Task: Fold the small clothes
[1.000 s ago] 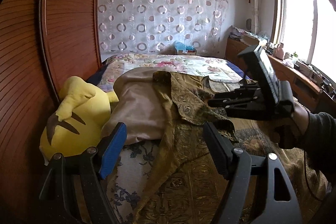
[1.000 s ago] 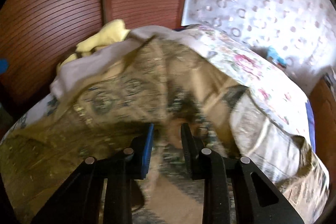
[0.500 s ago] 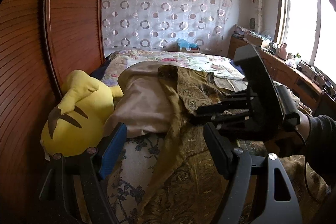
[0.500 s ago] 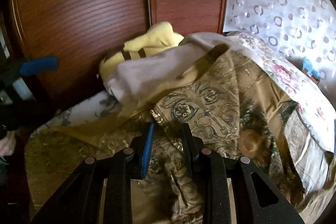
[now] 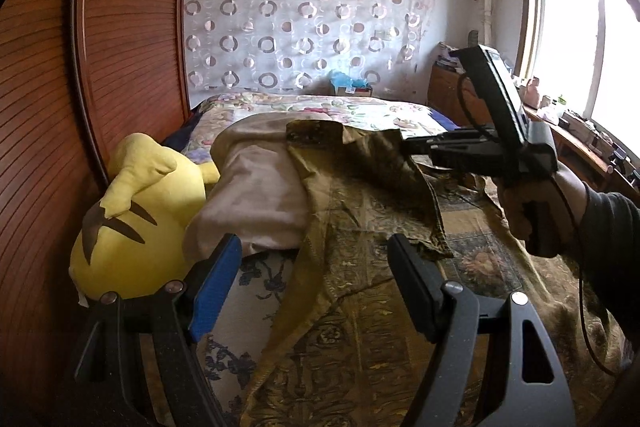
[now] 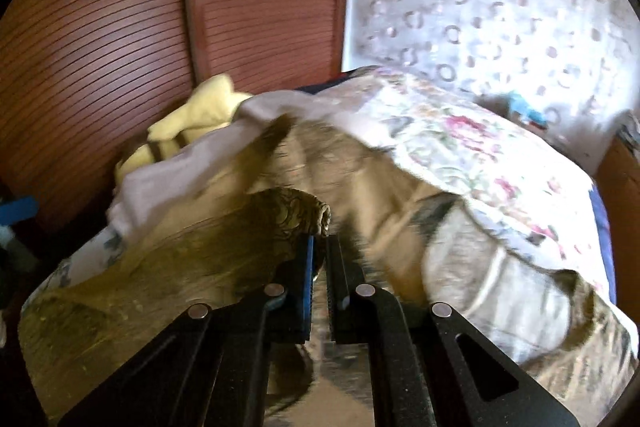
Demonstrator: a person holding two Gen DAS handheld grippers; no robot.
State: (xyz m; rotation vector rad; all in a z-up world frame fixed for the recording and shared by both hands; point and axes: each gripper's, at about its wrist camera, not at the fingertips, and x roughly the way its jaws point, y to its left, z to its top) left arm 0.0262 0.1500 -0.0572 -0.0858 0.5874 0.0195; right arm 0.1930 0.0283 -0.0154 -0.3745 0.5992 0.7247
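Observation:
An olive-gold patterned garment [image 5: 360, 211] lies spread over the bed, one edge draped across a beige pillow [image 5: 256, 195]. My right gripper [image 5: 406, 145], held by a hand in a dark sleeve, has its jaws closing tight on a corner of the garment and holds that corner up off the bed. In the right wrist view the pinched fold [image 6: 292, 207] bunches just above the right gripper [image 6: 320, 239]. My left gripper [image 5: 314, 243] hovers open over the garment's near part, with nothing between its fingers.
A yellow plush toy [image 5: 132, 227] leans against the wooden wardrobe doors [image 5: 100, 67] on the left. A floral bedspread [image 5: 320, 107] covers the far half of the bed. A cluttered wooden sill [image 5: 580, 135] runs under the window on the right.
The right gripper's jaws went from a small gap to shut on the garment. It rose and drew back to the right, lifting the corner. The left gripper stayed put.

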